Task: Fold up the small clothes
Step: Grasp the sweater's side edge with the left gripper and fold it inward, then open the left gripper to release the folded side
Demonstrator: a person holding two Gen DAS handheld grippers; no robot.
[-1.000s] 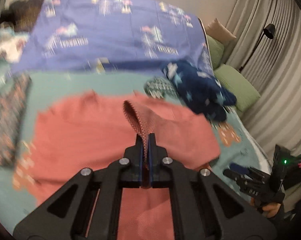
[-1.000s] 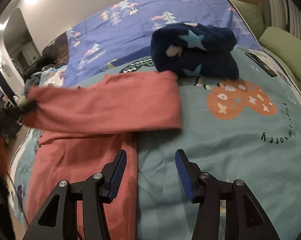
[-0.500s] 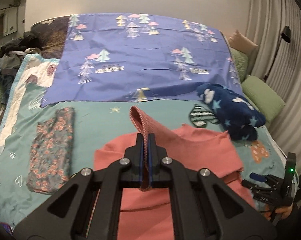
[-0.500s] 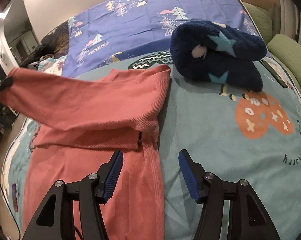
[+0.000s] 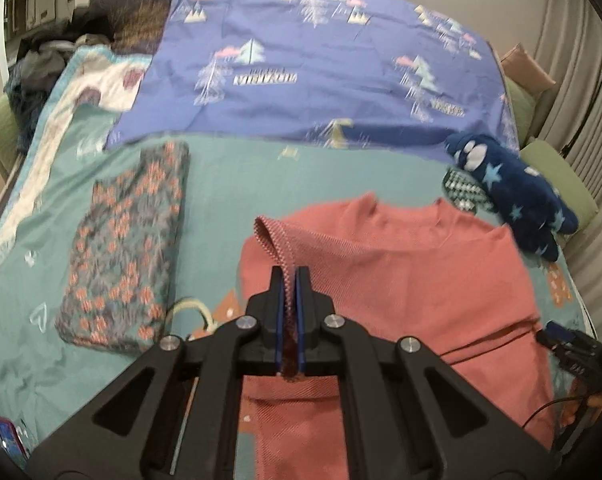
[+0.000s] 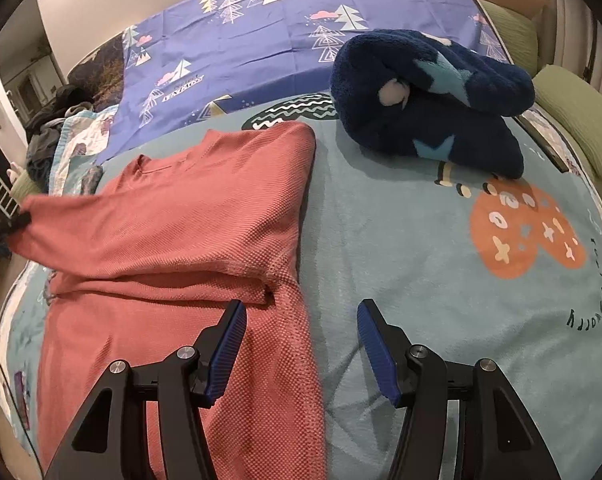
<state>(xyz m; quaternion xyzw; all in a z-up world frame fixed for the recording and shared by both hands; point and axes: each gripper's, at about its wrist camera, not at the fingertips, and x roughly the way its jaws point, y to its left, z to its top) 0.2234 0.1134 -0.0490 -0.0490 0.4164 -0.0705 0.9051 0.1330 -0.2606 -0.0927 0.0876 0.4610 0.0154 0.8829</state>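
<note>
A coral-red knit sweater (image 5: 421, 280) lies on the teal blanket (image 5: 229, 184). My left gripper (image 5: 289, 280) is shut on the cuff of one sleeve (image 5: 273, 236) and holds it up over the sweater's left side. In the right wrist view the sweater (image 6: 205, 216) lies with that sleeve stretched across its body to the left, where the left gripper (image 6: 5, 216) holds the cuff at the frame edge. My right gripper (image 6: 301, 340) is open and empty, low over the sweater's right edge near the armpit.
A folded floral garment (image 5: 129, 248) lies left of the sweater. A dark blue star-patterned fleece (image 6: 433, 100) lies behind it to the right. A purple tree-print sheet (image 5: 321, 64) covers the far bed. Green cushions (image 6: 581, 120) line the right side. A phone (image 5: 9, 440) lies at front left.
My left gripper has carried the sleeve cuff leftward across the sweater's body, and the sleeve now lies folded over the chest. My right gripper has moved closer to the sweater's right edge, still open.
</note>
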